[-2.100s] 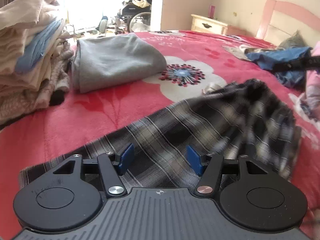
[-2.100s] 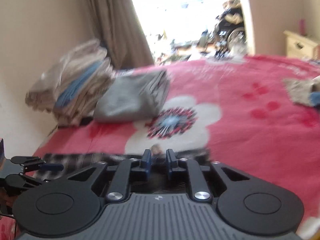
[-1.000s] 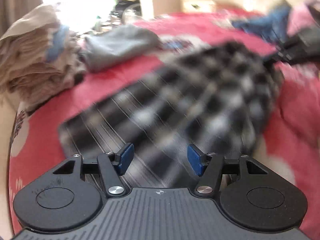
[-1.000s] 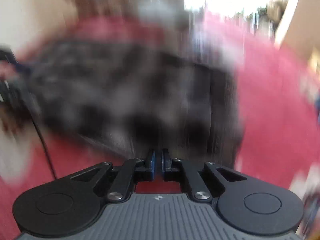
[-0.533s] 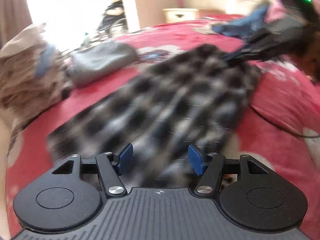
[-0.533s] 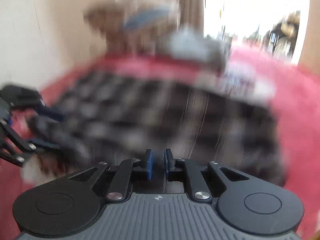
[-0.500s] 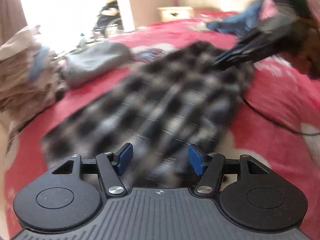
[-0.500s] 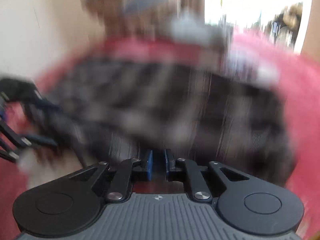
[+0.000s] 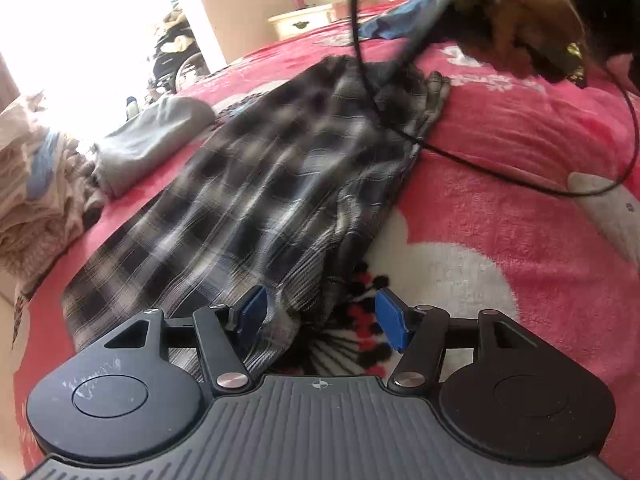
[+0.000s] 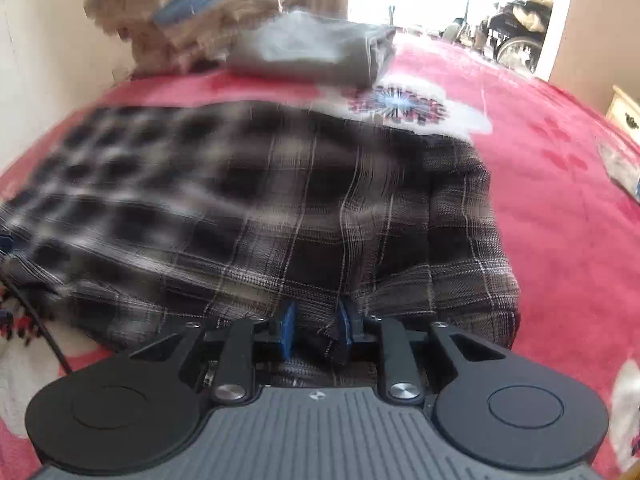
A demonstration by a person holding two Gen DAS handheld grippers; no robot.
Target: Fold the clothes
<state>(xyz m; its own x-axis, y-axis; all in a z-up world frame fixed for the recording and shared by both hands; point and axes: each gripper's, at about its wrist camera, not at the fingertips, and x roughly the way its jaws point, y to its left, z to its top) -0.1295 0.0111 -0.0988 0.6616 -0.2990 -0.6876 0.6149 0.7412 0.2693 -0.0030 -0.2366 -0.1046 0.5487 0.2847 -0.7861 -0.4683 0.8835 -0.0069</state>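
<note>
A black, grey and white plaid garment [image 9: 280, 184] lies spread in a long band across the pink flowered bed cover [image 9: 520, 128]. My left gripper [image 9: 322, 317] is open just above the bed, and the garment's near corner lies against its left pad [image 9: 252, 312]. In the right wrist view the same plaid garment [image 10: 320, 208] fills the middle. My right gripper [image 10: 316, 328] is shut on a bunched edge of it. In the left wrist view a hand [image 9: 532, 20] holds that gripper at the garment's far end.
A tall pile of folded cream and blue clothes [image 9: 32, 184] stands at the left by the wall, with a folded grey garment [image 9: 152, 136] beside it. A black cable [image 9: 480, 164] crosses the bed on the right. Blue clothes [image 9: 404, 16] and a nightstand [image 9: 304, 24] lie beyond.
The right gripper has swung round with the plaid garment, pulling it out long across the bed. The left gripper has drifted right to the garment's near corner, still open.
</note>
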